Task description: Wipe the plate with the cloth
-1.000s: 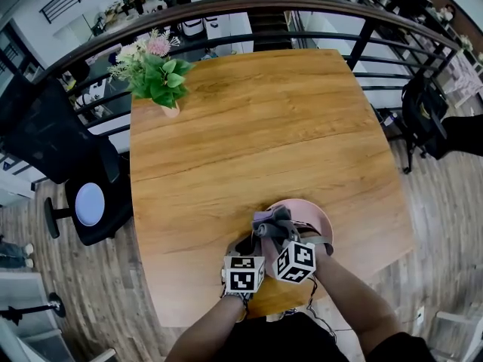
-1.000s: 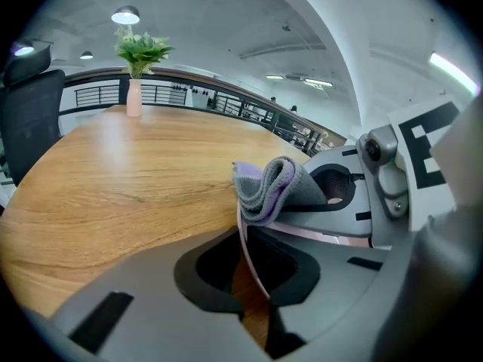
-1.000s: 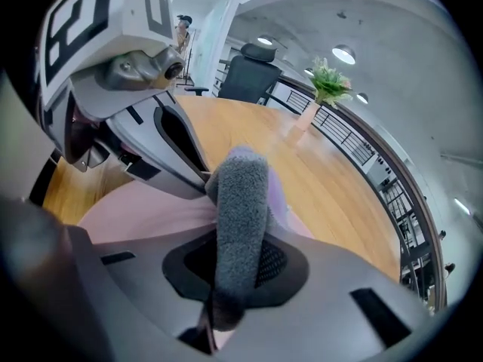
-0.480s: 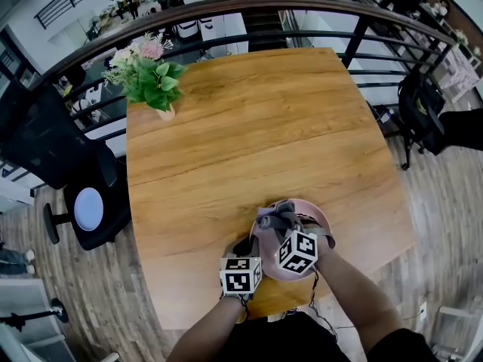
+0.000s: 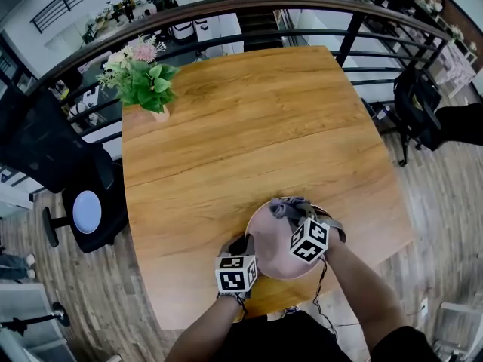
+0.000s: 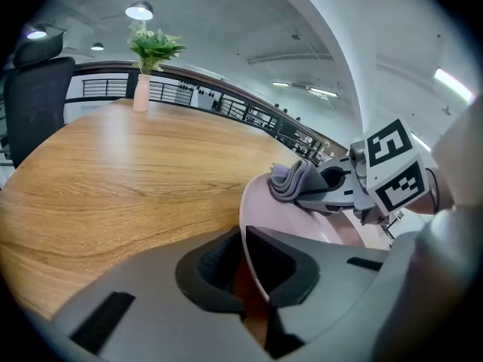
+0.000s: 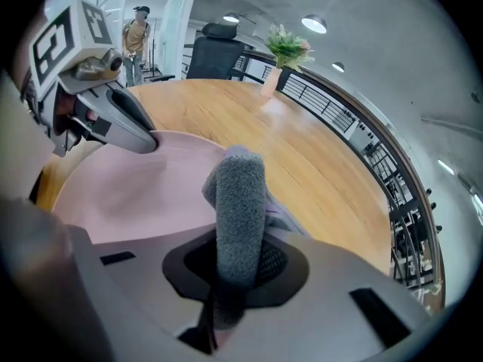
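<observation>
L tongs [image 6: 243,266] had just been closing, nipped on plate [image 5: 270,249] rim at desk [image 5: 249,127] near edge. R tongs [image 7: 235,266] clamped on cloth [image 7: 240,200], pressed to plate's far side. Wiping looked underway, prob. mid-pass; rest of plate still to do. No brands/text legible, only cube markers.

The left forearm [image 5: 205,333] and right forearm [image 5: 365,296] reach forward side by side. The left hand-held gripper [image 6: 245,266] slants downward, its jaws just closing on the plate [image 6: 288,218] rim between them. The right hand-held gripper [image 7: 238,266], angled steeper, clamps the cloth [image 7: 240,202].
</observation>
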The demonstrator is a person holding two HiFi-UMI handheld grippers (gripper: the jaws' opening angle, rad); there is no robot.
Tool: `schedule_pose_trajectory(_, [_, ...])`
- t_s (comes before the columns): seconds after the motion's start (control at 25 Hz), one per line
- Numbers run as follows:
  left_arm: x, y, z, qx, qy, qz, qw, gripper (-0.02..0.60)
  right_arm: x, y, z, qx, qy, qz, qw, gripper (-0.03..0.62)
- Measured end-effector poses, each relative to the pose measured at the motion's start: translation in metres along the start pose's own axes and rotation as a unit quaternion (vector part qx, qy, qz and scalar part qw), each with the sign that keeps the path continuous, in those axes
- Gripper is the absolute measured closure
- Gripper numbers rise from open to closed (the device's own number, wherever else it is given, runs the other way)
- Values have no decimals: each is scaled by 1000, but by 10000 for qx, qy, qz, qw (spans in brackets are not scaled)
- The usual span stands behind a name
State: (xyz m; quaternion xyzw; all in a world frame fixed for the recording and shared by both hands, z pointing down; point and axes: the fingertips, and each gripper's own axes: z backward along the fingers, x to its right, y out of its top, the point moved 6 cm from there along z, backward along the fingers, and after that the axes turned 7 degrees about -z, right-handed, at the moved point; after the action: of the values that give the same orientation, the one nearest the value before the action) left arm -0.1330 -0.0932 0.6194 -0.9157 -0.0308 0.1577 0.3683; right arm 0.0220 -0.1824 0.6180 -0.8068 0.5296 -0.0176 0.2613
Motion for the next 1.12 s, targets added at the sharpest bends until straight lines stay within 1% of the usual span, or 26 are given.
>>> schedule_pose_trajectory(0.2, [2, 0, 2, 22, 40, 89, 9999, 546, 8, -24, 13, -248, 40, -63, 9997, 542])
schedule_pose_trajectory(0.4, [0, 0, 3, 48, 67, 174, 9998, 548, 8, -40, 24, -387, 144, -215, 9989, 542])
schedule_pose_trajectory(0.52, [2, 1, 3, 56, 76, 196, 9998, 548, 7, -49, 32, -443, 301, -430, 9976, 542])
schedule_pose_trajectory(0.72, [4, 1, 3, 78, 95, 246, 9996, 551, 0, -64, 46, -579, 614, -592, 9947, 542])
schedule_pose_trajectory(0.88, [6, 2, 4, 93, 119, 243, 9996, 551, -9, -73, 60, -641, 831, -569, 9929, 542])
schedule_pose_trajectory(1.12, [5, 1, 5, 119, 167, 252, 9995, 552, -25, -81, 74, -646, 1038, -564, 9909, 542])
